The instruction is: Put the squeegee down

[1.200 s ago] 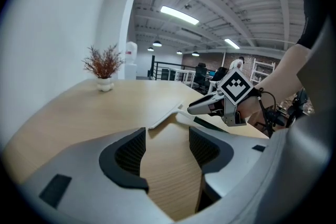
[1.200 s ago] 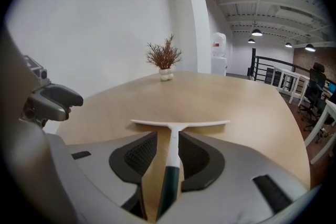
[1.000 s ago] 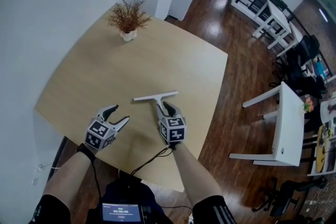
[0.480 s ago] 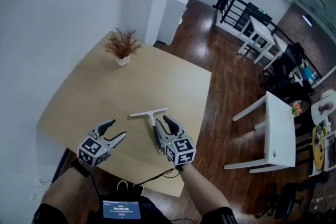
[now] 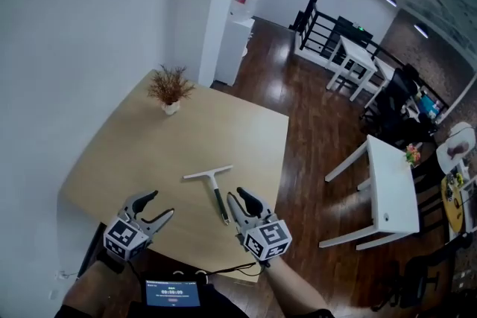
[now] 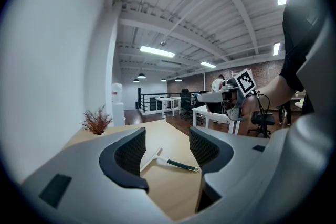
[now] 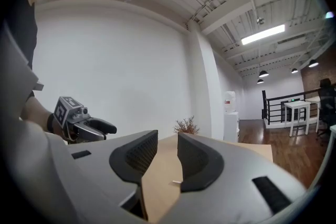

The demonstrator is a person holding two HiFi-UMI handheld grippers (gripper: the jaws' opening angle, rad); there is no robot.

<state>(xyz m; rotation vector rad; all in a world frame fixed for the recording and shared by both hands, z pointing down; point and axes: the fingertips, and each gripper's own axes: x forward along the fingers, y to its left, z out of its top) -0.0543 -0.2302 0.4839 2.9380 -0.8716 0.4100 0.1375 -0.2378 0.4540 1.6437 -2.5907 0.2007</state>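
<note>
The squeegee (image 5: 213, 188) lies flat on the wooden table (image 5: 149, 145), its white blade towards the far side and its dark handle pointing at me. It also shows between the left jaws as the squeegee (image 6: 168, 161) on the tabletop, well ahead of them. My right gripper (image 5: 242, 205) hovers just right of the handle's near end, open and holding nothing. My left gripper (image 5: 151, 207) hangs open over the table's near left edge, apart from the squeegee. In the right gripper view only the blade's tip (image 7: 175, 182) peeks out between the jaws.
A small potted dried plant (image 5: 169, 88) stands at the table's far corner by the white wall. To the right lie dark wood floor (image 5: 313, 138) and a white desk (image 5: 391, 186). A water dispenser (image 5: 238, 11) stands by the pillar.
My right gripper has let go of the squeegee handle and drawn back towards me. Both grippers have pulled nearer the table's front edge. The squeegee stays flat on the table.
</note>
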